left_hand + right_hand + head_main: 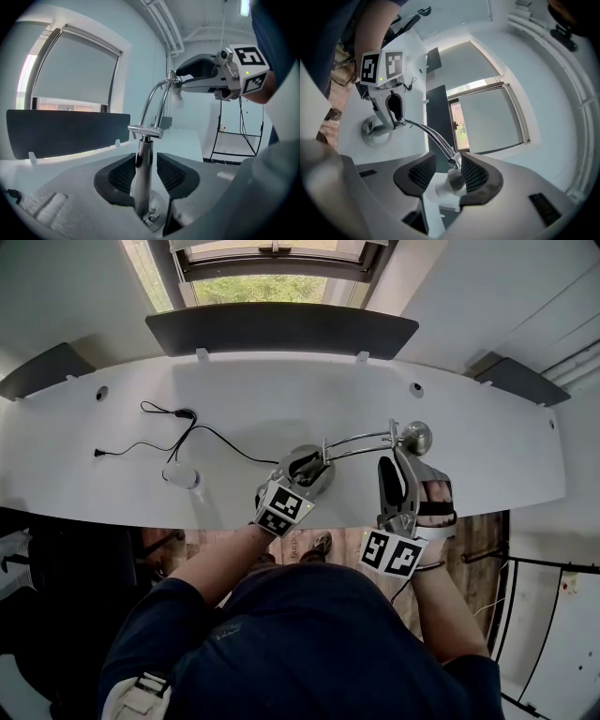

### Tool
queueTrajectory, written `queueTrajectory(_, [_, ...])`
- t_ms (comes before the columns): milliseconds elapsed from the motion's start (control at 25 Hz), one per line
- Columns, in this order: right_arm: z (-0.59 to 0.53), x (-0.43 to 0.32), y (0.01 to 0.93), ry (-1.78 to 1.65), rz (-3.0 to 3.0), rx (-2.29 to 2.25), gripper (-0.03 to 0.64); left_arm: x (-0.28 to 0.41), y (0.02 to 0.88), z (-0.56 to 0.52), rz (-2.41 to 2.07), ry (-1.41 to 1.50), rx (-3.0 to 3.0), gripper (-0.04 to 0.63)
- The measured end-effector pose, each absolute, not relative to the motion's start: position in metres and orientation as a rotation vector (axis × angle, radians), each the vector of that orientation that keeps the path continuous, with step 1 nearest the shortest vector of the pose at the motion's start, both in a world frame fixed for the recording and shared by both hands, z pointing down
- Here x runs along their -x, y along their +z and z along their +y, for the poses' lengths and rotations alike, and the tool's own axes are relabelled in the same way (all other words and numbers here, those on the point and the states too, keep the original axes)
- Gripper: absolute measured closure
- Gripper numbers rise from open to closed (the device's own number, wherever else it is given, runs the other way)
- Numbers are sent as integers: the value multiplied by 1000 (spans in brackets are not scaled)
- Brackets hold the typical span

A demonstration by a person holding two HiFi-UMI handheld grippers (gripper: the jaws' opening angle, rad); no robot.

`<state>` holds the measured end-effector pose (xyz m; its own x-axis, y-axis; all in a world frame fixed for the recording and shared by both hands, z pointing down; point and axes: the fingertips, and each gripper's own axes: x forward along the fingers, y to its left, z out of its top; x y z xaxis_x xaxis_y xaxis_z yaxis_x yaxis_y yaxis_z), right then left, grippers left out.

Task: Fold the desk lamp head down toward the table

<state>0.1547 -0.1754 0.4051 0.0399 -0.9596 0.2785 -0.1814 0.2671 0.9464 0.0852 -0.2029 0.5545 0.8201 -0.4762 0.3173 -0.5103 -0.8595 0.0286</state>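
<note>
A chrome desk lamp stands on the white table (487, 442), its round base (319, 474) near the front edge. Its double-rod arm (361, 442) runs right to the lamp head (419, 437). My left gripper (302, 468) is open, its jaws either side of the upright post (142, 178) just above the base, with a gap to the pads. My right gripper (398, 460) is open around the lamp head (454, 180), which lies between the pads without being pinched. In the right gripper view the arm (431, 136) leads back to the left gripper (389, 105).
A thin black cable (178, 432) and a small white plug (181, 476) lie on the table to the left of the lamp. A dark panel (281, 329) stands along the table's back edge below a window. The person's trunk is against the front edge.
</note>
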Motion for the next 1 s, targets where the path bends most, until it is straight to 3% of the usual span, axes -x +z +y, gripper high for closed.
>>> queueTrajectory(400, [-192,-160,412,-941,-1278,-1136,460,-93,555,-213,-835,461,-2871,469])
queueTrajectory(560, [-197,-159,408,-944,-1275,-1155,509,-92,556,-213,-848,471,-2864,472])
queueTrajectory(1000, [-191,-173,415,-836,-1438,-1265,512,-93,557,-214,-838,464,-2884,472])
